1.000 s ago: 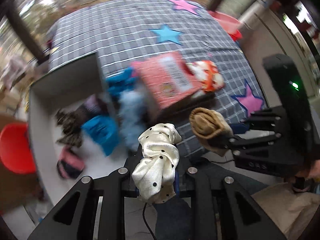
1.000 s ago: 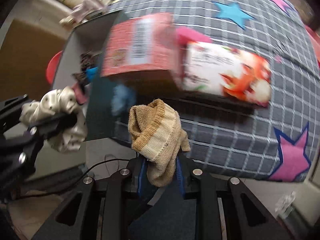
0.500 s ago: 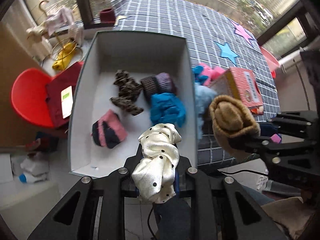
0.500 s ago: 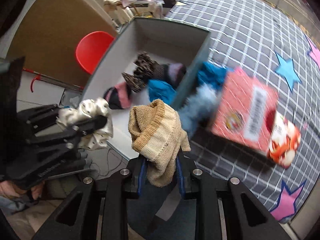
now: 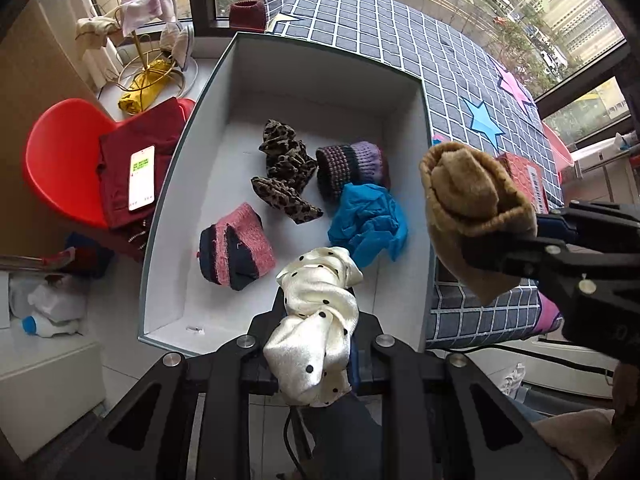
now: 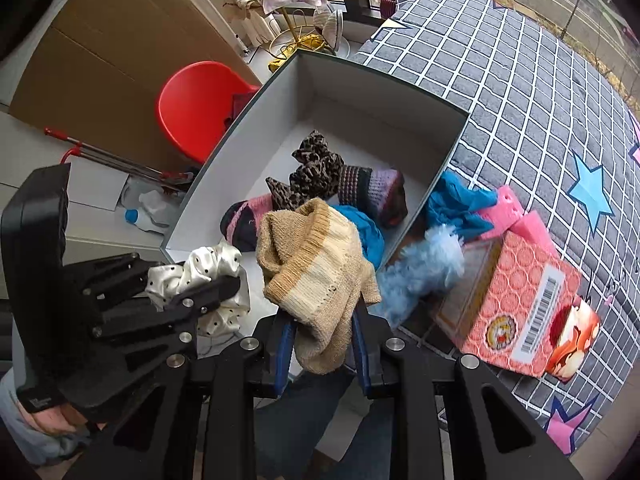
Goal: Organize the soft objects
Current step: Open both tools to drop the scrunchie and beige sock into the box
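Note:
My left gripper (image 5: 316, 364) is shut on a cream polka-dot scrunchie (image 5: 316, 320), held over the near end of the white box (image 5: 224, 92). My right gripper (image 6: 322, 344) is shut on a tan knit sock (image 6: 316, 268), hanging near the box's near right corner; the sock (image 5: 472, 208) also shows in the left wrist view. Inside the box lie a leopard-print cloth (image 5: 284, 172), a purple knit roll (image 5: 352, 168), a blue cloth (image 5: 368, 224) and a pink-and-navy sock (image 5: 236, 248).
On the checked tablecloth (image 6: 500, 80) beside the box lie a blue cloth (image 6: 456, 204), a light-blue fluffy piece (image 6: 420, 272), a pink foam piece (image 6: 508, 216) and a pink carton (image 6: 516, 304). A red chair (image 5: 60, 160) carrying a phone stands left of the box.
Both grippers swung left from over the table's clutter to the box, still holding the scrunchie and the sock. The view rolled and the box's inside came fully into sight.

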Tool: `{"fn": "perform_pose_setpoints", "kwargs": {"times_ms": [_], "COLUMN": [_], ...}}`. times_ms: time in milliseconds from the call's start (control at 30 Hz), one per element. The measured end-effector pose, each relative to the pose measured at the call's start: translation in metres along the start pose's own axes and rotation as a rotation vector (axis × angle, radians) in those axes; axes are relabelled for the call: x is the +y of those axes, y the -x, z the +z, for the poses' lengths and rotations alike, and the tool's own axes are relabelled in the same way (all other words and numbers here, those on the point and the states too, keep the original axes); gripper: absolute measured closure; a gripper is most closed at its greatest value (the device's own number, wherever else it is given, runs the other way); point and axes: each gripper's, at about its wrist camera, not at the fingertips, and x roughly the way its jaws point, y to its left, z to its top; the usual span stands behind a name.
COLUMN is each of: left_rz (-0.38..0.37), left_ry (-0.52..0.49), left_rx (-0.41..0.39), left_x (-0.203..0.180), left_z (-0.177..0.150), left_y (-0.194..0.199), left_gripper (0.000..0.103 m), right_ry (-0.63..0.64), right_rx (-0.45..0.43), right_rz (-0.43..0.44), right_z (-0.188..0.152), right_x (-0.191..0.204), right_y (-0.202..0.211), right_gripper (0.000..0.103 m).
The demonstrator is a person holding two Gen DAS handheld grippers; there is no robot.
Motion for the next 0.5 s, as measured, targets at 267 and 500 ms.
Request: {"fn": "perform_pose_setpoints", "kwargs": {"times_ms": [267, 500], "left_rz": [0.008, 0.006], "left_ry": [0.001, 0.004], "left_rx": [0.008, 0.018], "left_x": [0.0, -0.001], "left_z": [0.005, 0.008], "left_y": [-0.01, -0.016], "left_gripper": [0.077, 0.077], "right_ry": [0.006, -0.012], "right_rx": [-0.002, -0.013], "right_rz": [-0.015, -0.013], "right_z": [0.019, 0.038], "right_x": [0.0, -0.003], "right_y": [-0.004, -0.006], "right_gripper": [0.076, 0.076]}}
